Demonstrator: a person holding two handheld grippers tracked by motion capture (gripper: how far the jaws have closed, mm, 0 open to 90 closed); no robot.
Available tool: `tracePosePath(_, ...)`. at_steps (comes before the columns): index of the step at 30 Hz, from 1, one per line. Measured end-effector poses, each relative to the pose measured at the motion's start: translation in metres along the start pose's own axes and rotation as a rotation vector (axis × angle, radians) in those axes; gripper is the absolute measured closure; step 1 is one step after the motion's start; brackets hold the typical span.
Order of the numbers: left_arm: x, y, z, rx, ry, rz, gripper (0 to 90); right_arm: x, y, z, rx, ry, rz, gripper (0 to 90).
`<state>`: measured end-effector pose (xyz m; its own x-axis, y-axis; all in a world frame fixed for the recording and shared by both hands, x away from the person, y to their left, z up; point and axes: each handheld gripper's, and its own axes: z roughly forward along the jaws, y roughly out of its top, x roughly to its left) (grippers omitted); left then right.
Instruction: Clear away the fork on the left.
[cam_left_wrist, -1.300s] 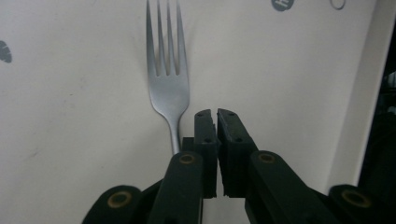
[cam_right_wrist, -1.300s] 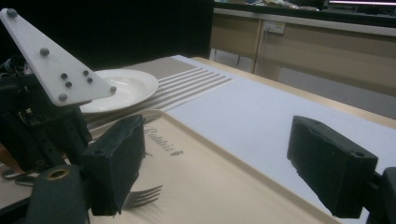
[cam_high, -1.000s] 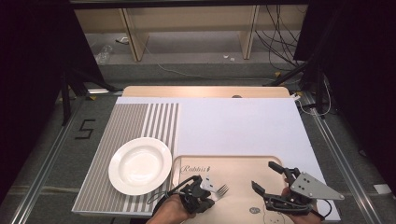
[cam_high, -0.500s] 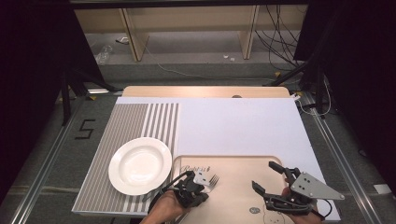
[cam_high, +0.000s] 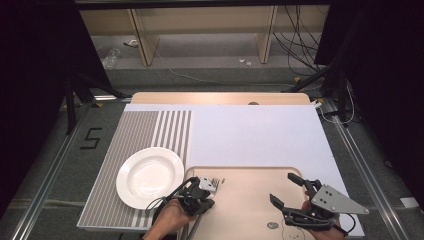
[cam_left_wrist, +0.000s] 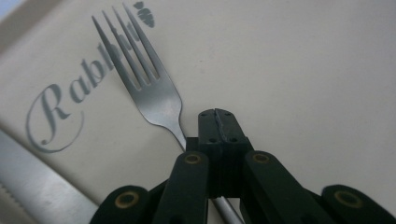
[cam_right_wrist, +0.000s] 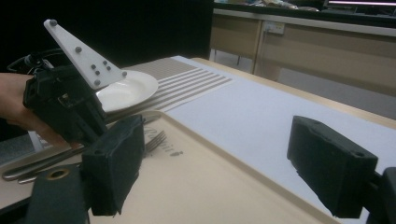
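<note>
Fork (cam_left_wrist: 148, 91), smooth metal, four-tined, pinched by left gripper (cam_left_wrist: 218, 122).

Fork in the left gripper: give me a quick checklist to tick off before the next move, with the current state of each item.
1. Left gripper shut on the fork at its neck: ok.
2. Fork tines free of the jaws, over the tray: ok.
3. Fork lifted clear of the tray: cannot tell.
4. Plate bare, left of the tray: ok.
5. Right gripper open, holding nothing, apart from the fork: ok.
6. Knife beside the fork, untouched: ok.
</note>
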<state>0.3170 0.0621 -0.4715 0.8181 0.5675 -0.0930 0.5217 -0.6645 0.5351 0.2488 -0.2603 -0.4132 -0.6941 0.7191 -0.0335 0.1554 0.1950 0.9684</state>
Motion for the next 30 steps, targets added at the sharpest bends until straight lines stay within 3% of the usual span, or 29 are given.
tracePosePath(5, 0.005, -0.001, -0.004, 0.004, 0.037, -0.011, 89.6, 0.0, 0.0, 0.0, -0.002, 0.0, 0.002, 19.9)
tracePosePath(15, 0.014, -0.004, -0.006, 0.02, 0.073, -0.025, 89.6, 0.0, 0.0, 0.0, -0.001, 0.0, 0.001, 19.9)
tracePosePath(30, 0.023, -0.008, -0.01, 0.028, 0.101, -0.057, 89.5, 0.0, 0.0, 0.0, -0.005, 0.001, 0.001, 19.9)
